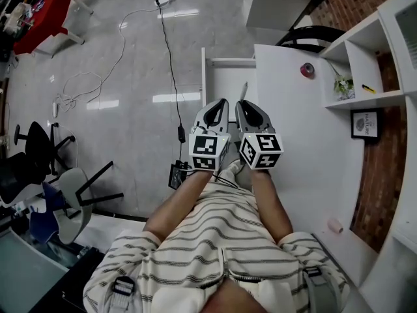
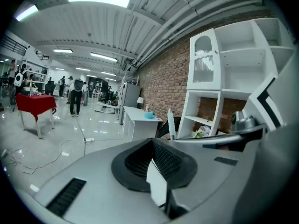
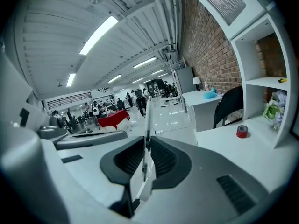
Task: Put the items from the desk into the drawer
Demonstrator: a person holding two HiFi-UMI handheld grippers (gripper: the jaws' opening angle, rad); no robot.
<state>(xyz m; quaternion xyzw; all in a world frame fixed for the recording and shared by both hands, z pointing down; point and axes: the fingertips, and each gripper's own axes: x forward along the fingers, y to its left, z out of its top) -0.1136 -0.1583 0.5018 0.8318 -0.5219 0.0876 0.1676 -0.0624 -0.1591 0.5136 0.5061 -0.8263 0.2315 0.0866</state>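
Observation:
My two grippers are held side by side over the open white drawer (image 1: 228, 77) at the left end of the white desk (image 1: 306, 149). The right gripper (image 1: 243, 105) (image 3: 145, 143) is shut on a thin white pen (image 1: 245, 90) (image 3: 147, 120) that sticks out past its jaws. The left gripper (image 1: 221, 104) (image 2: 152, 142) is shut with nothing between its jaws. From the left gripper view the pen (image 2: 170, 123) rises beside the right gripper. A red tape roll (image 1: 307, 69) (image 3: 241, 131) lies on the desk farther ahead.
White shelves (image 1: 365, 51) stand along the brick wall at the right, holding a small plant (image 1: 343, 83) and a yellow item (image 1: 369, 89). A pale roll (image 1: 334, 225) lies near the desk's near end. Cables (image 1: 171, 64) and office chairs (image 1: 45, 175) are on the floor at the left.

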